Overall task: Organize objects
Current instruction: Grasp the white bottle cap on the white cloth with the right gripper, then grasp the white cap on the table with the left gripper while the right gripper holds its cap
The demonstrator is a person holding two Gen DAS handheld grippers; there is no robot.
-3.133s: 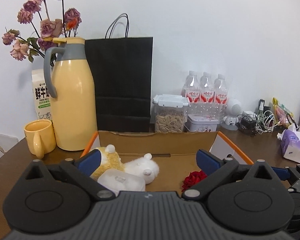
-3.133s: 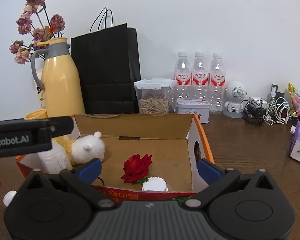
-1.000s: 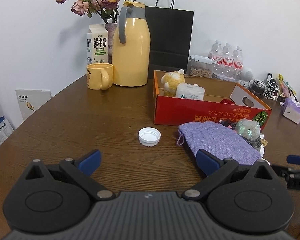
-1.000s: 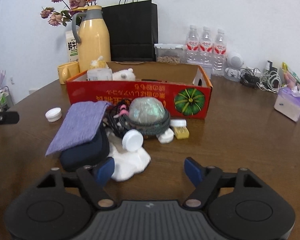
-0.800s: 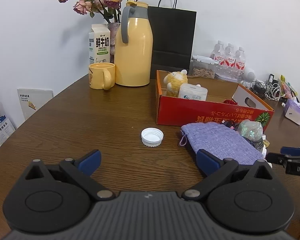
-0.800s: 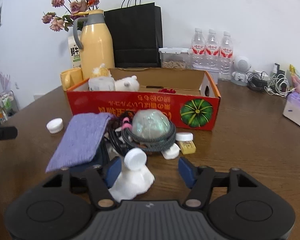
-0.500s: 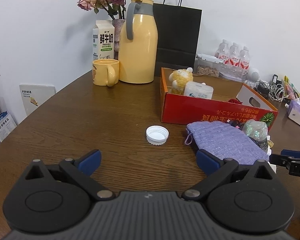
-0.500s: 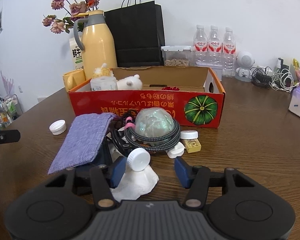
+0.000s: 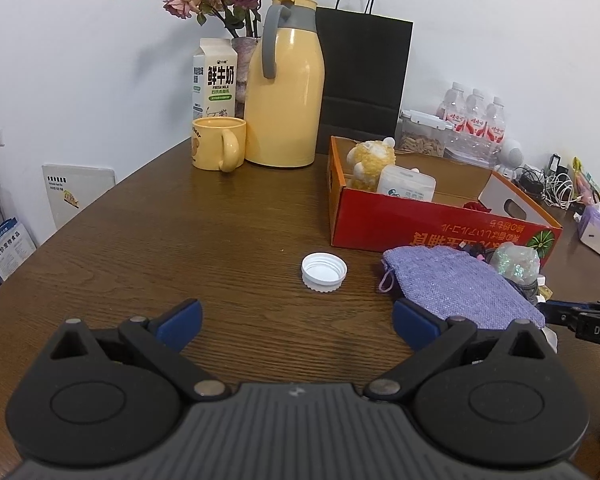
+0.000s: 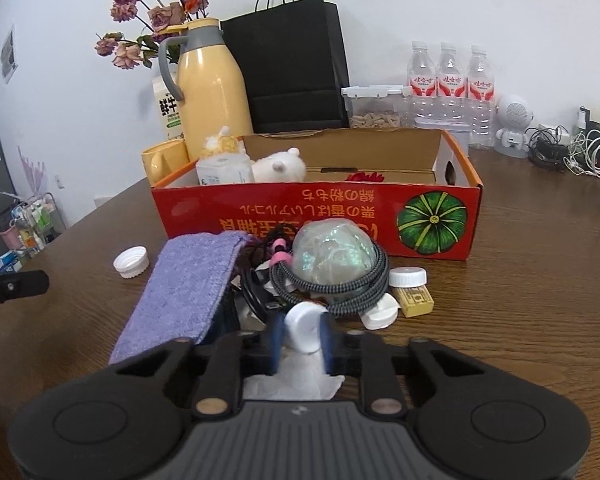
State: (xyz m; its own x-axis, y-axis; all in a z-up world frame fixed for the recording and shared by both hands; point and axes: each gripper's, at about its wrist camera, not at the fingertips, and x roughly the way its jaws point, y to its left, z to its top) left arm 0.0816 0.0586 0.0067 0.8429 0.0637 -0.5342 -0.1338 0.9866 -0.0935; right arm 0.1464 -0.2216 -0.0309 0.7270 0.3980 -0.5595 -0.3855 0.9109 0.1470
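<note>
Two blue pads of right gripper (image 10: 302, 340) just closed onto white bottle (image 10: 305, 327), low centre of frame, above crumpled tissue (image 10: 296, 380). Purple pouch (image 10: 184, 292) left of it, coiled cable (image 10: 332, 284) behind, red box (image 10: 320, 210) mid-frame. Left gripper (image 9: 296, 320) wide open, empty, white cap (image 9: 324, 271) on table (image 9: 140, 240) ahead.

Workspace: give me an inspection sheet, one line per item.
Surface: brown wooden table, round-edged.
Job's things: red box holding plush toys, a white packet and a red rose; in front lie a purple pouch, white caps, an iridescent bundle, a tissue.
Clutter: yellow jug, mug, milk carton, dried flowers, black bag, water bottles.
Grippers: right gripper has just closed on a white cap; left gripper open, empty.
Cables: braided cable around the bundle; tangled chargers at the wall.
Surroundings: white wall; shelves at left.
</note>
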